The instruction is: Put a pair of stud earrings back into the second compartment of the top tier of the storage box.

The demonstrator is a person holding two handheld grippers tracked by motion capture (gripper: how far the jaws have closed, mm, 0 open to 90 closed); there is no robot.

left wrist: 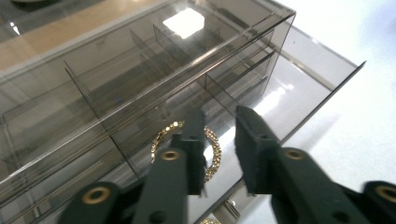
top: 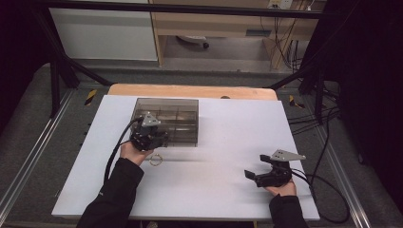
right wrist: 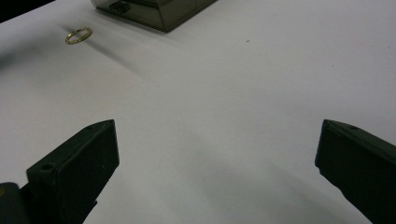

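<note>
— Where's the bracelet?
— In the box's pulled-out drawer, near the tabletop's far-left corner. Our left gripper hangs over it, fingers slightly apart, gripping nothing.
— And our right gripper?
— Near the front-right edge, fingers spread wide, empty. A ring lies just before the box.

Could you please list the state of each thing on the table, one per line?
Organiser box: smoky clear, drawer pulled out.
Bracelet: lying flat in the drawer, not gripped.
Ring: loose on the white table.
Left gripper: jaws slightly apart.
Right gripper: wide open, empty.
</note>
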